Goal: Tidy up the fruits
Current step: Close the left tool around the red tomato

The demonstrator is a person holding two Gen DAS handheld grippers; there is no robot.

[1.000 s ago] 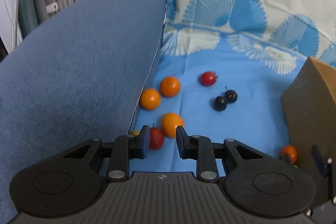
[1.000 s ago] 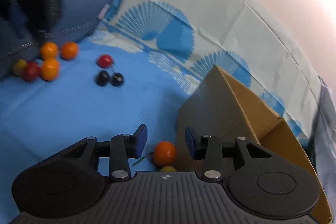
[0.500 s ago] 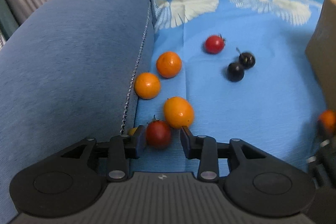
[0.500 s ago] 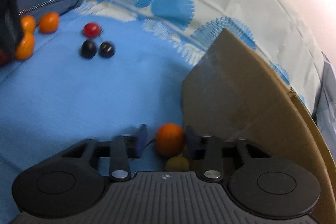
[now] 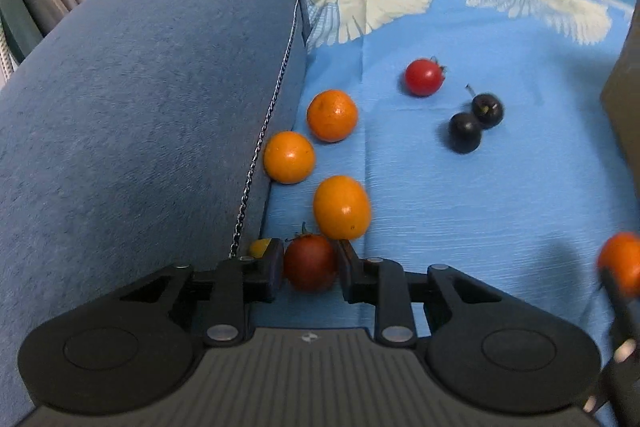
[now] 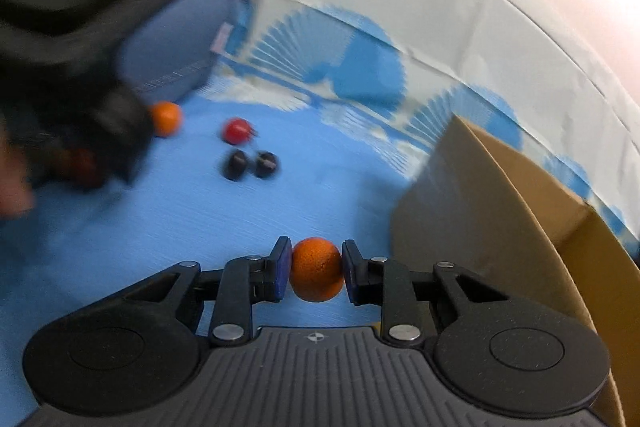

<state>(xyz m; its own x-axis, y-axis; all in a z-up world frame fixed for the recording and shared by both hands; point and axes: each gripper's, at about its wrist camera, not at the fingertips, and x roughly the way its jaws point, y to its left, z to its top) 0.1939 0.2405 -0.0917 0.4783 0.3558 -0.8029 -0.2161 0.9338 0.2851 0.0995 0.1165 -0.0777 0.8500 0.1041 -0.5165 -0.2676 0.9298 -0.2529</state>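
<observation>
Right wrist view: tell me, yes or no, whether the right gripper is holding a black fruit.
No: the right gripper is closed on an orange fruit, while the two black fruits lie on the blue cloth beyond.

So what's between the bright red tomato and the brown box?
In the left wrist view, two dark cherries lie between the bright red tomato and the cardboard box; the rest of that stretch is bare blue cloth.

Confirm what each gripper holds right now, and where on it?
Left gripper clamps the dark red tomato across its sides; right gripper pinches the small orange fruit across its middle.
</observation>
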